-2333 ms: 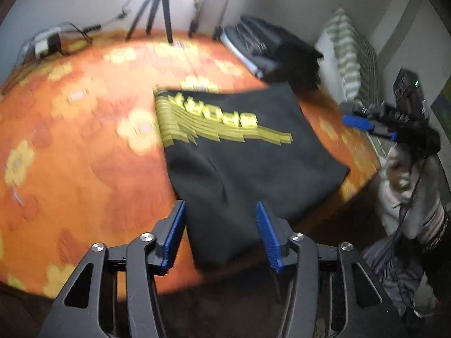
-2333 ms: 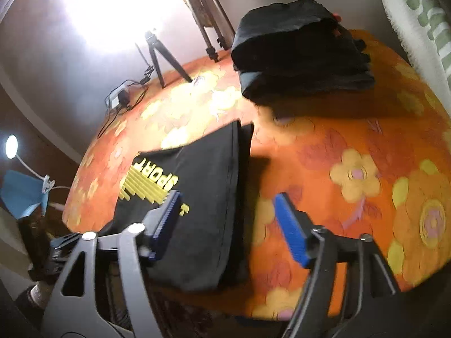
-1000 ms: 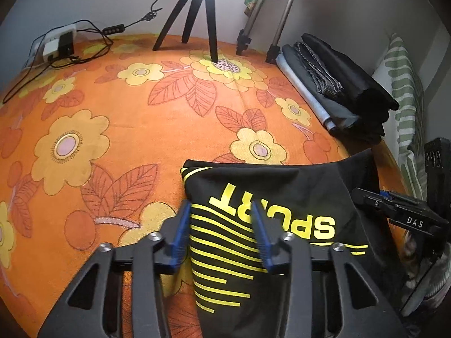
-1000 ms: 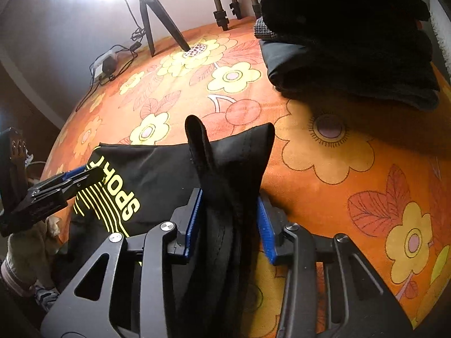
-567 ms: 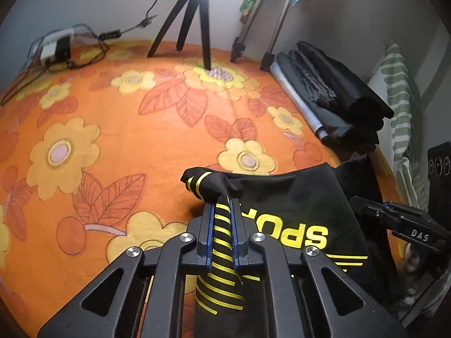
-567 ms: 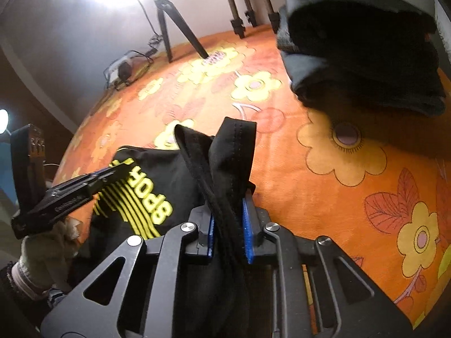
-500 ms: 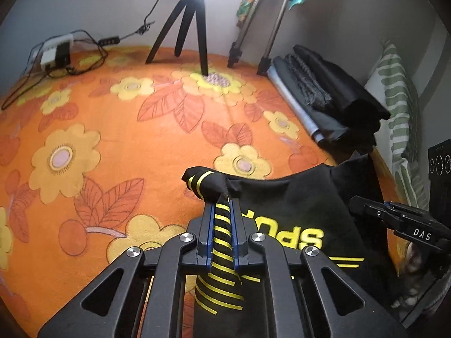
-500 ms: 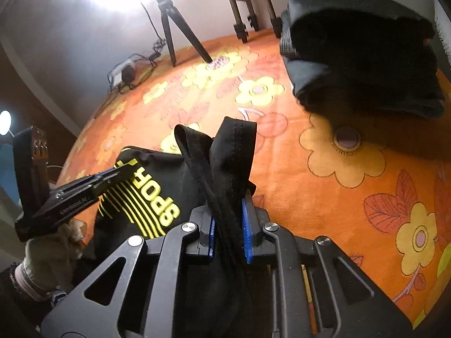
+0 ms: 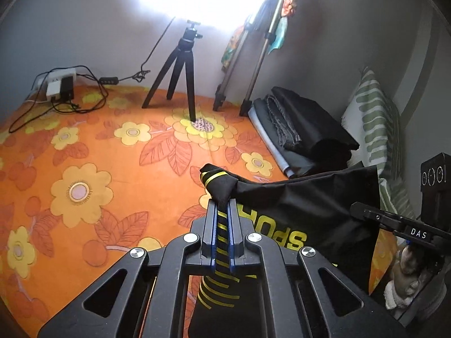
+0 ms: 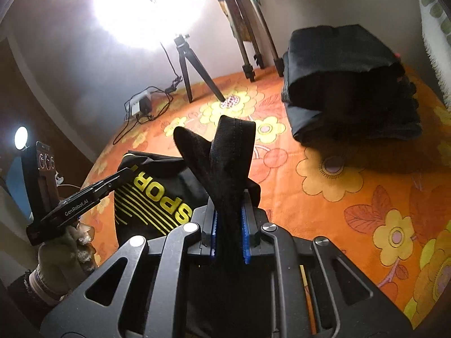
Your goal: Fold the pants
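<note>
Orange flowered bedding (image 9: pixel 84 152) fills both views, and from my remote seat I work outward from the tongs.

Nearest, my left tongs (image 9: pixel 222 225) are clamped on a bunched corner of the black pants (image 9: pixel 304 205), the striped yellow print pinched between the pads; a knot of cloth pokes out at 12 o'clock just past the tips. My right tongs (image 10: pixel 229 225) have just been closing and now grip a thicker wad of plain black fabric, which sticks up in two flaps at 12 o'clock. The pants hang between the two grips, their upper edge lifted clear of the bed, with the SPORT lettering sagging toward 2 o'clock in the left view and 10 o'clock in the right.

My worry: the right hold is a bulky, uneven bundle, so a layer could slide out as I carry it over, leaving a crooked fold. If one side travels ahead of the other, the edge would twist.

Farther out, a folded stack of dark clothes (image 10: pixel 346 84) sits at 1 o'clock, well apart. Beyond it, a small tripod (image 9: pixel 180 76) stands under a glaring lamp (image 10: pixel 149 5).
</note>
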A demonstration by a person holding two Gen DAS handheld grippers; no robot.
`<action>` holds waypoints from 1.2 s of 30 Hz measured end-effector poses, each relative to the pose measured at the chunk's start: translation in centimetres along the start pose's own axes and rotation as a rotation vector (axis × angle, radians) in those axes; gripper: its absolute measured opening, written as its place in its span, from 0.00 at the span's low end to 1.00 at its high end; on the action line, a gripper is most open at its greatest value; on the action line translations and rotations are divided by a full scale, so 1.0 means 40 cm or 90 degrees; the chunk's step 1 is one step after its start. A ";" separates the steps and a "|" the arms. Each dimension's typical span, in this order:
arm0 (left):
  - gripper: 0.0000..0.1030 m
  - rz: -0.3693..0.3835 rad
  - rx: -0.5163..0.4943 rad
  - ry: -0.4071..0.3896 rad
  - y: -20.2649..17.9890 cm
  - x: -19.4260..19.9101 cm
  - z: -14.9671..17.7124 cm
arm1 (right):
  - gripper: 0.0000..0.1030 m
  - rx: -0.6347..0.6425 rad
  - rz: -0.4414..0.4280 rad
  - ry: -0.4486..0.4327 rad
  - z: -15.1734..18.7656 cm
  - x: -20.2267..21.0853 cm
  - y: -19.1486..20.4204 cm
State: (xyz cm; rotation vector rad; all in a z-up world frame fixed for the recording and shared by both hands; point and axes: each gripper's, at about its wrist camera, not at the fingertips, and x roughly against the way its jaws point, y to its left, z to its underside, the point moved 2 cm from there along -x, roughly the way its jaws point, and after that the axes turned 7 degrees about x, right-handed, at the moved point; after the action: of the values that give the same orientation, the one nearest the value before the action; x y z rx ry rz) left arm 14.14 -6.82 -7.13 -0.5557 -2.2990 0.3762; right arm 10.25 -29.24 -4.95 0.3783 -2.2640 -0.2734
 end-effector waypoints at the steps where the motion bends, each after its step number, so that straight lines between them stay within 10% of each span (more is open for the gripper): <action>1: 0.04 0.002 0.001 -0.004 -0.001 0.006 -0.001 | 0.14 -0.001 0.001 -0.005 0.000 0.012 0.003; 19: 0.04 0.089 -0.043 -0.140 -0.156 0.143 -0.101 | 0.13 0.066 0.052 -0.175 -0.082 0.271 0.077; 36: 0.04 0.159 -0.087 -0.226 -0.394 0.095 -0.321 | 0.13 0.070 0.123 -0.287 -0.294 0.417 -0.056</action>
State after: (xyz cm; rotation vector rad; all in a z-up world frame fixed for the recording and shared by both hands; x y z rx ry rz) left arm 16.49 -17.24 10.58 -0.9117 -2.6156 0.4716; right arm 9.01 -38.12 13.54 0.1607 -2.7456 -0.1443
